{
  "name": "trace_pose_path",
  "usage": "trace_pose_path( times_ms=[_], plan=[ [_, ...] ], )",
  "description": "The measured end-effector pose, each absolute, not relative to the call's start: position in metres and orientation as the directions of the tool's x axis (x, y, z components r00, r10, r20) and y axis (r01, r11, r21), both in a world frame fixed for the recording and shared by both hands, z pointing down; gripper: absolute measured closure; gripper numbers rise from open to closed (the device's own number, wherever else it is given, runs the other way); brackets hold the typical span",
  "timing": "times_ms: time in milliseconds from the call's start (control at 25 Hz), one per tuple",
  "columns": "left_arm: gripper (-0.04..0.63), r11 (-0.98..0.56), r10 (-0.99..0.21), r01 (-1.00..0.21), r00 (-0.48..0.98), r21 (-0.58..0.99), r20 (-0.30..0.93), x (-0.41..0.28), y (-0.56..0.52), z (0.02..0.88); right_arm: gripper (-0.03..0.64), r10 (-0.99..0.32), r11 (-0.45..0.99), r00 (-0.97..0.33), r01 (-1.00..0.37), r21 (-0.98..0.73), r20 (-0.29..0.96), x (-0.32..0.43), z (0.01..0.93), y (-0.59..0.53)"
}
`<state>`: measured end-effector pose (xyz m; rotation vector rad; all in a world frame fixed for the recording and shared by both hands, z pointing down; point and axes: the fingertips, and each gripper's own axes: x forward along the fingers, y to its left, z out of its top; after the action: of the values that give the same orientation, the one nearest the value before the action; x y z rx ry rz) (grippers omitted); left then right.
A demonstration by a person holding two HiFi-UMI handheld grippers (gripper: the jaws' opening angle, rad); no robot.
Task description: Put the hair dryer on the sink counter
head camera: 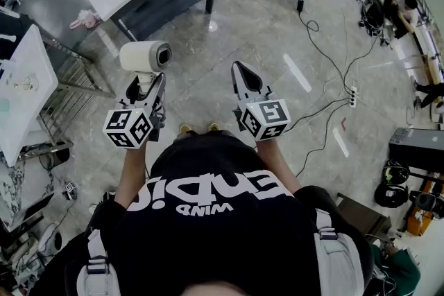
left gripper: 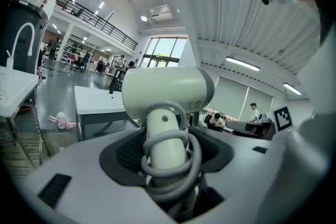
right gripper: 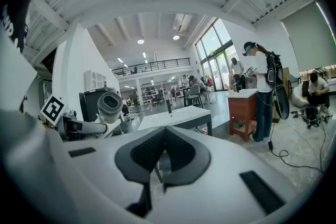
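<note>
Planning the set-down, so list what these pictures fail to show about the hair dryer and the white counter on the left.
Hair dryer plug: left gripper view, the coiled cord drops out of sight between the jaws of the left claw.
White counter: head view, cut off by the left edge; no basin can be made out.
Print on the dryer's barrel: left gripper view, too small to read.

1. A pink plush toy (head camera: 82, 19) lies on the floor (head camera: 263, 38) at eleven o'clock.
2. A white power strip (head camera: 353, 96) sits at two o'clock.
3. A wooden cabinet (right gripper: 242, 113) stands at one o'clock, a person (right gripper: 261, 89) beside it.
</note>
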<state>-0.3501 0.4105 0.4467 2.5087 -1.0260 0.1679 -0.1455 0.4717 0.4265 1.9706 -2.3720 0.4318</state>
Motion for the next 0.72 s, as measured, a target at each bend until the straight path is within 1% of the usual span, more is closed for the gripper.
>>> trace_pose_path(
  times_ms=[240, 440, 720],
  plan=[
    [0.33, -0.637, -0.639, -0.69, 0.722, 0.343, 0.265, -0.348, 0.406, 0.447, 0.598, -0.959, 0.169, -0.207, -0.966, -0.194, 0.194, -0.145, 0.425, 0.466],
    [0.33, -0.64, -0.632, -0.687, 0.726, 0.344, 0.273, -0.35, 0.403, 0.448, 0.598, -0.959, 0.185, -0.226, -0.956, -0.229, 0.171, -0.15, 0.423, 0.463],
    [0.33, -0.668, -0.607, -0.663, 0.748, 0.337, 0.269, -0.354, 0.396, 0.446, 0.598, -0.966, 0.155, -0.194, -0.963, -0.223, 0.169, -0.156, 0.419, 0.468]
  ],
)
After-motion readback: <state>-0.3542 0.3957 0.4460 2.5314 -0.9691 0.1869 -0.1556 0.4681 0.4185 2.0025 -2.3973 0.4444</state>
